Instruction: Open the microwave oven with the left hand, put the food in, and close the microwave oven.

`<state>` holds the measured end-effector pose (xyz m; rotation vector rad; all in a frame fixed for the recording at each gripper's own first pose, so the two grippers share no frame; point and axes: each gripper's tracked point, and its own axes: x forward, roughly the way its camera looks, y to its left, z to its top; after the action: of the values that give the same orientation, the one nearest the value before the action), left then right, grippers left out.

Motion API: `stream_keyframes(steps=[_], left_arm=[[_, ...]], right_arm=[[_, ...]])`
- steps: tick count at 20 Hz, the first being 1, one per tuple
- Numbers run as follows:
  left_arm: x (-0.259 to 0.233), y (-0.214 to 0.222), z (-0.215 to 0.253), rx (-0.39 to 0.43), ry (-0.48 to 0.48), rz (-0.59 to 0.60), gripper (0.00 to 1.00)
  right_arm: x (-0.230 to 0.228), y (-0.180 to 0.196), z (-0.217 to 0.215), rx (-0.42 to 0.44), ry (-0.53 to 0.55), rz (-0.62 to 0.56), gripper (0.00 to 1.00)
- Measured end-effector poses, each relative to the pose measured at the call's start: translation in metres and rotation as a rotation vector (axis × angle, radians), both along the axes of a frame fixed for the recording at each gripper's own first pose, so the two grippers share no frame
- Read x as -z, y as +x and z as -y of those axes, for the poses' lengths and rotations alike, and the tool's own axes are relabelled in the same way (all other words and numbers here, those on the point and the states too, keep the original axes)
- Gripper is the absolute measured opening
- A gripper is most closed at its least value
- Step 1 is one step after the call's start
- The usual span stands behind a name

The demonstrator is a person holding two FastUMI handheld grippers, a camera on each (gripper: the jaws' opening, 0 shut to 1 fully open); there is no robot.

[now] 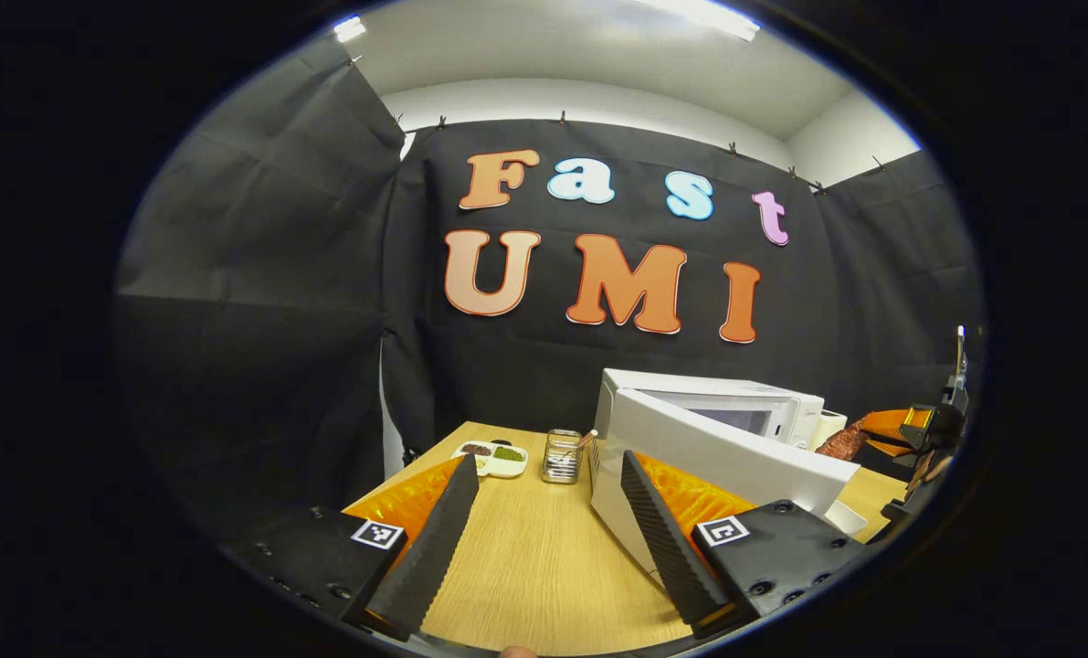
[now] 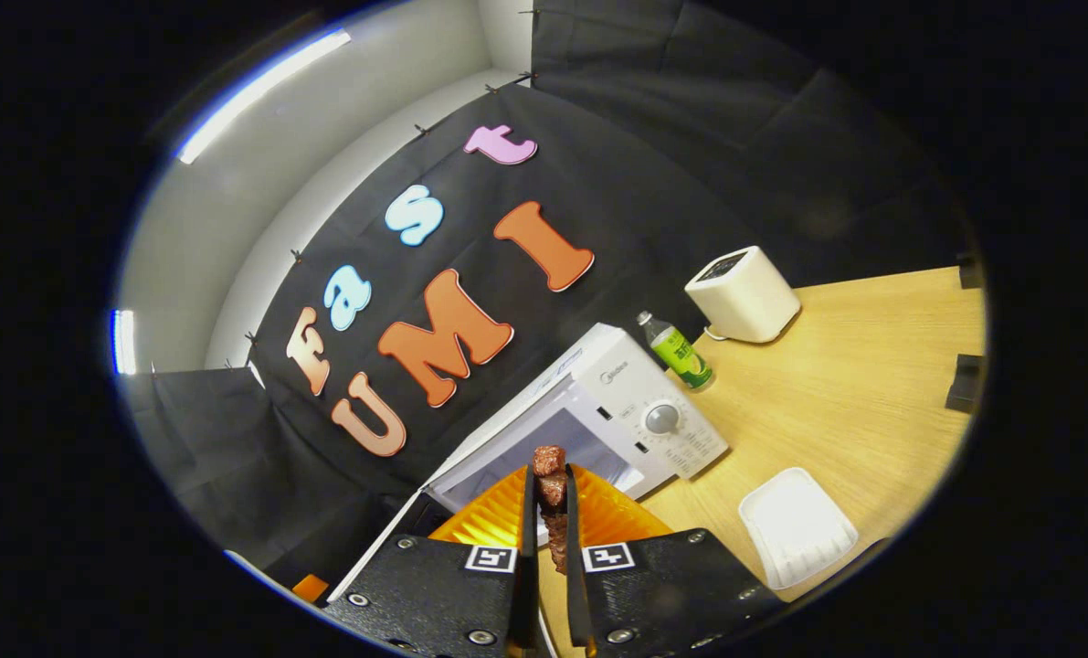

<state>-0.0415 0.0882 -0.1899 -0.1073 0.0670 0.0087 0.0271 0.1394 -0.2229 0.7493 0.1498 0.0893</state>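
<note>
Right tongs (image 2: pixel 549 521) squeezed shut on food (image 2: pixel 550 484), just in front of microwave (image 2: pixel 635 402), door (image 1: pixel 726 457) swung open. Left tongs (image 1: pixel 553 521) wide open, empty, beside door. Straight in next.

A wooden table (image 2: pixel 854 384) carries a green-labelled bottle (image 2: pixel 679 353) standing beside a white boxy appliance (image 2: pixel 743 294), with an empty white tray (image 2: pixel 797 526) nearer the front. Elsewhere on it stand a glass jar (image 1: pixel 562 456) and a divided dish (image 1: pixel 493 456) of dark and green bits.
</note>
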Motion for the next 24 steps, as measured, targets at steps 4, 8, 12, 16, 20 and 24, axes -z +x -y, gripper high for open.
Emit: stream_keyframes(steps=[4,8,12,16,20,24], left_arm=[[0.006,0.001,-0.004,-0.004,-0.017,-0.018,0.96],[0.001,0.000,-0.008,0.005,-0.017,-0.007,0.96],[-0.005,0.002,-0.014,-0.009,-0.005,0.014,1.00],[-0.003,0.005,-0.005,0.013,-0.008,0.017,0.96],[0.000,0.016,0.004,0.055,-0.028,0.028,0.96],[0.010,0.025,-0.002,0.054,-0.030,0.013,0.96]], right_arm=[[0.009,0.029,-0.035,-0.029,0.010,-0.017,0.12],[0.027,0.057,-0.069,-0.069,0.041,-0.052,0.12],[0.045,0.089,-0.090,-0.059,0.063,-0.088,0.12],[0.054,0.122,-0.105,-0.035,0.081,-0.096,0.12],[0.059,0.154,-0.107,0.007,0.083,-0.084,0.12],[0.060,0.183,-0.110,0.047,0.081,-0.060,0.12]])
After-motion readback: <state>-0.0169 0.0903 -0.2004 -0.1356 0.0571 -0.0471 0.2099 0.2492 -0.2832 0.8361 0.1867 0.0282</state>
